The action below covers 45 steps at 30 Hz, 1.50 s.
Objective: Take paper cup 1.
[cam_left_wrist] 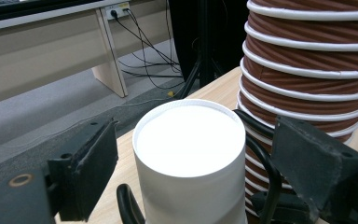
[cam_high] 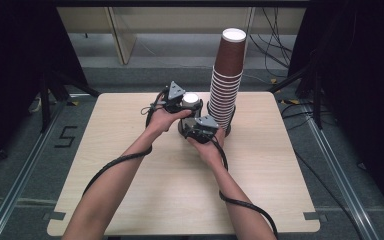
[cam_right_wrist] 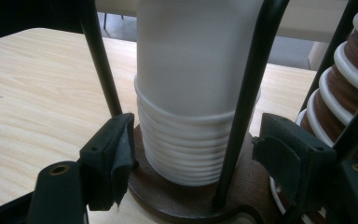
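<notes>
A stack of upturned white paper cups (cam_high: 190, 98) stands in a black wire holder on a round brown base (cam_right_wrist: 168, 201). My left gripper (cam_left_wrist: 200, 163) is open around the top white cup (cam_left_wrist: 189, 140), with a gap between each pad and the cup wall. My right gripper (cam_right_wrist: 200, 154) is open low around the white stack's ringed rims (cam_right_wrist: 182, 149). Its left pad (cam_right_wrist: 121, 154) is close to the rims and its right pad (cam_right_wrist: 279, 154) stands apart. A tall stack of brown cups (cam_high: 226, 85) rises just right of the white stack.
The wooden table (cam_high: 130, 150) holds the cup stacks near its far middle. Black holder rods (cam_right_wrist: 249, 93) run up beside the white cups. The brown stack (cam_left_wrist: 307, 70) is close to my left gripper's right jaw. Cables and a desk lie on the floor beyond the table.
</notes>
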Tool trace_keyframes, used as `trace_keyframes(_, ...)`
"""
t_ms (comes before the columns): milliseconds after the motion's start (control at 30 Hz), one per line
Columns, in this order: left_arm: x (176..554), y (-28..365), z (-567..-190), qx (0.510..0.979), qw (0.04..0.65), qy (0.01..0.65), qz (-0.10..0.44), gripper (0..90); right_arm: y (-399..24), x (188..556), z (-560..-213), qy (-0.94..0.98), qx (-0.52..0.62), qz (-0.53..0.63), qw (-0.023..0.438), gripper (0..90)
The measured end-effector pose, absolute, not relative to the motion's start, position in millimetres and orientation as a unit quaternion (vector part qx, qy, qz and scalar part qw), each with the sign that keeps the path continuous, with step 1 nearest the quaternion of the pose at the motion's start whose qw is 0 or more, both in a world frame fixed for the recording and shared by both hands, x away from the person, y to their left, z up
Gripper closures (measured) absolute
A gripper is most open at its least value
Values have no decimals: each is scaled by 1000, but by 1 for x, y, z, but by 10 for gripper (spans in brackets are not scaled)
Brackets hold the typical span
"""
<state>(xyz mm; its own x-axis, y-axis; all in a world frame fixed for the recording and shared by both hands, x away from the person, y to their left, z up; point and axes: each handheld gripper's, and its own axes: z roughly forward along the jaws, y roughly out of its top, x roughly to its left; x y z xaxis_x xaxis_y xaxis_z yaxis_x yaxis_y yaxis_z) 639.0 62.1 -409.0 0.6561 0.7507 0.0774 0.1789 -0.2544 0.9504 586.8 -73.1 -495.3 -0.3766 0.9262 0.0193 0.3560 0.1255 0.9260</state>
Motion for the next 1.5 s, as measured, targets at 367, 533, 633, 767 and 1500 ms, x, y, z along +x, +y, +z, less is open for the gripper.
trace_keyframes(367,642,58,-413,747,519,316,269,168,-69,589,-496,687,480,452,305,286)
trace_keyframes(533,644,58,-415,747,520,318,265,193,-66,592,-499,676,479,458,321,293)
trace_keyframes(633,645,58,-416,746,521,320,264,223,-66,591,-497,677,482,456,319,324)
trace_keyframes(767,645,57,-418,747,521,320,262,270,-65,591,-500,668,489,464,314,347)
trace_keyframes(1500,650,56,-419,747,518,326,260,326,-66,592,-504,663,487,473,317,381)
